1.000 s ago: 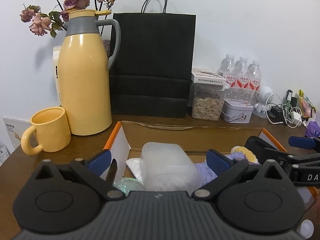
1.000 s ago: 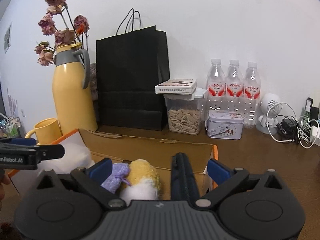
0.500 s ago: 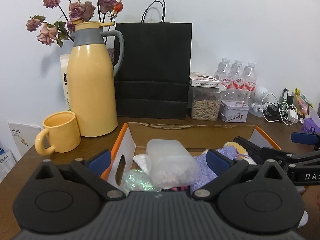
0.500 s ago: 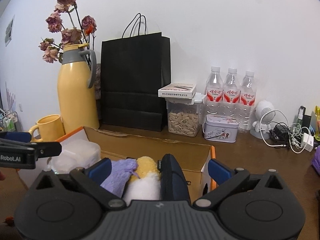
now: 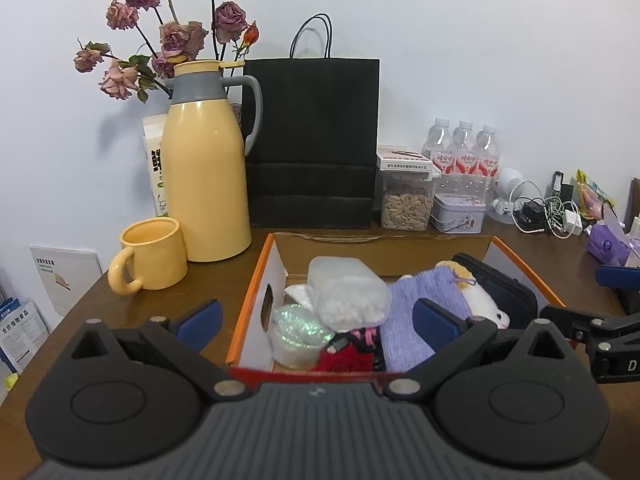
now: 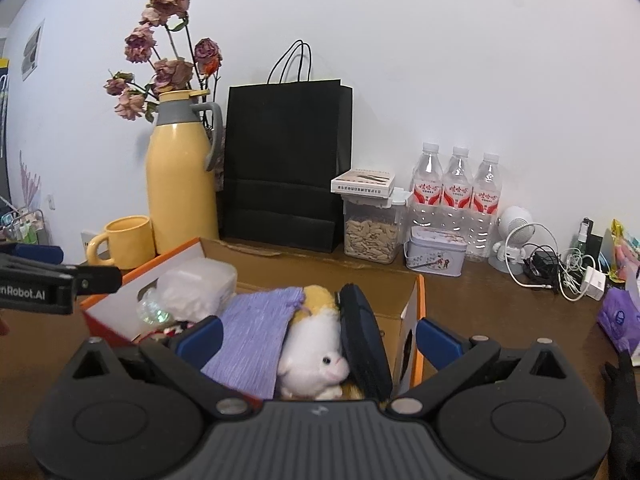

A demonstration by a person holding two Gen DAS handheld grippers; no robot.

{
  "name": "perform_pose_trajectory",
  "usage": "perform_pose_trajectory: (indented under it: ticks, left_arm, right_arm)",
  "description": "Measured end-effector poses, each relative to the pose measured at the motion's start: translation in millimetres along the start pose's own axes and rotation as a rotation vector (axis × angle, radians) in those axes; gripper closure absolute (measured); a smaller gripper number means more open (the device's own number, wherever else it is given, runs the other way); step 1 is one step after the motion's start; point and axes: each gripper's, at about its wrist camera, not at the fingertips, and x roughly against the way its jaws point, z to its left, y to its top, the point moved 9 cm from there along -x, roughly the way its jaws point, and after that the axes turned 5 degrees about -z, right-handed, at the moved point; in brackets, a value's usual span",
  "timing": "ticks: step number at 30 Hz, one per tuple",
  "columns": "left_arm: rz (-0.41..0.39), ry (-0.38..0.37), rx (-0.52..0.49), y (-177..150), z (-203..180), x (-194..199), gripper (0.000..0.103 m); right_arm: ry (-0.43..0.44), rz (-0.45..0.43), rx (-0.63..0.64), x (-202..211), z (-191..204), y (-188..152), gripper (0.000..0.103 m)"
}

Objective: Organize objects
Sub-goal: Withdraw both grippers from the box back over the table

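While my left gripper [image 5: 316, 314] hangs spread over the near end of the box [image 5: 256, 292], nothing sits between its fingers. My right gripper [image 6: 318, 332] is spread too, above the box's right half, pinching nothing.

The box stands on the brown surface [image 5: 132, 312] toward its near edge, and it is packed. From the left view I see a clear tub [image 5: 348, 292] of white bits, tilted, resting on a shiny wrapped bundle [image 5: 298, 326] and a red-and-black item [image 5: 352, 348]. Just beside them lies a purple cloth [image 6: 256, 332], touching a white-and-yellow plush [image 6: 316, 344], and a dark case [image 6: 362, 336] stands on edge against the box's right wall.

Along the far edge, by the wall, stand a yellow mug [image 5: 154, 254], a yellow flask [image 5: 206, 168], a black bag [image 5: 314, 144], a seed jar [image 5: 406, 204], a tin [image 5: 458, 214] and three bottles [image 6: 458, 184]. Cables [image 6: 560, 268] lie toward the right edge.
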Motion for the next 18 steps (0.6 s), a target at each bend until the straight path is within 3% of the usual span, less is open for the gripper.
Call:
perform_pose_trajectory:
  ticks: [10,18]
  left_arm:
    - [0.020,0.020,-0.006,-17.7,19.2,30.1,0.000]
    - [0.085,0.054,0.001,-49.2,42.8,38.7,0.000]
  right_arm:
    - [-0.012,0.041,0.008,35.7,1.6,-28.4,0.000]
    - [-0.033,0.112,0.015,48.1,-8.1,-63.2,0.000]
